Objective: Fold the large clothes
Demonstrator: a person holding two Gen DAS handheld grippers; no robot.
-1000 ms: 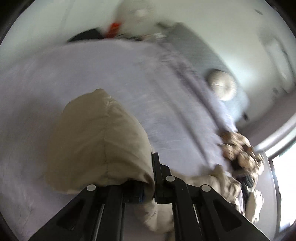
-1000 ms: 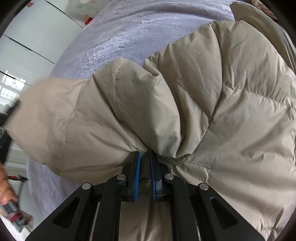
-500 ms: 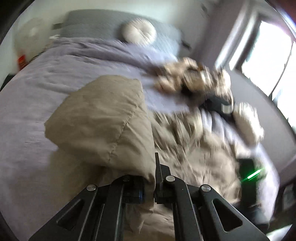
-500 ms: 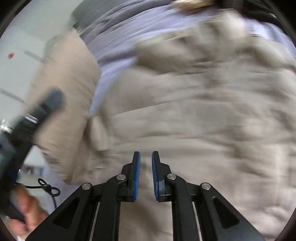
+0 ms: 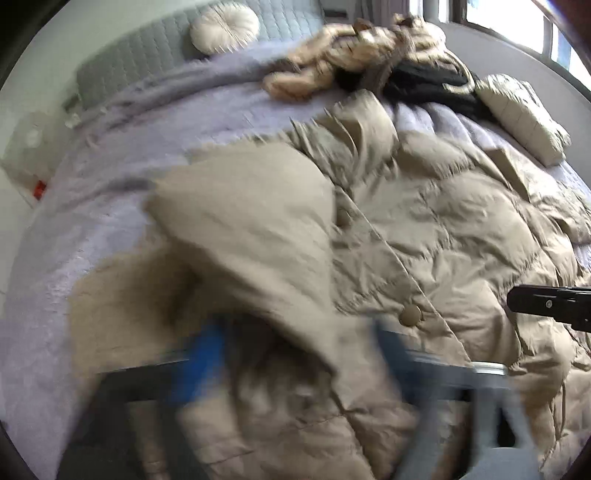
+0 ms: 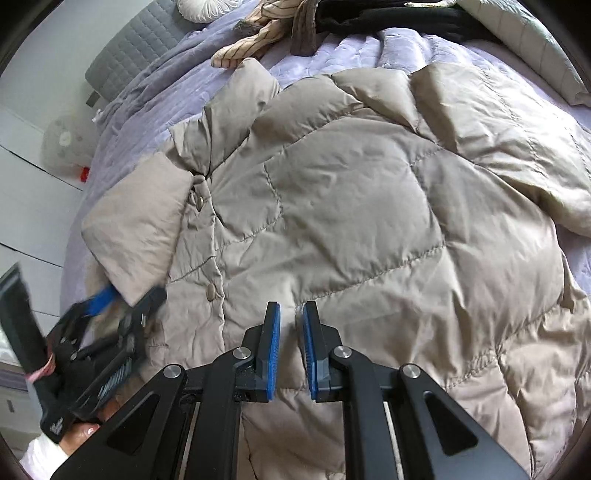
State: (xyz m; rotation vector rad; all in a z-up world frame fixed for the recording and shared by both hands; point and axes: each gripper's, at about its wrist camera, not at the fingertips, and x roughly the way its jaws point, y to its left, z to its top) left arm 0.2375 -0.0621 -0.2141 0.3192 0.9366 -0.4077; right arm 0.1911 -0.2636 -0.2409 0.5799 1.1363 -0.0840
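Note:
A beige puffer jacket (image 6: 351,206) with snap buttons lies spread front-up on the lilac bedspread (image 5: 110,177). One sleeve (image 5: 243,221) is folded across toward the jacket's front. My left gripper (image 5: 303,354) is blurred, its jaws are opening wide, and the sleeve's end lies loose between them. In the right wrist view the left gripper (image 6: 125,299) sits at the jacket's left edge, held by a hand. My right gripper (image 6: 291,347) hovers over the jacket's lower front. Its blue pads (image 6: 273,350) stand a narrow gap apart with nothing between them.
At the head of the bed lie a striped beige pile of clothes (image 5: 343,55), a black garment (image 5: 436,81) and a folded pale quilted piece (image 5: 524,110). A round cushion (image 5: 225,27) leans on the grey headboard (image 5: 125,66). A white fan (image 6: 66,142) stands beside the bed.
My left gripper carried the sleeve across onto the jacket and its jaws have sprung open. My right gripper let go of the jacket fold and now hangs free above it.

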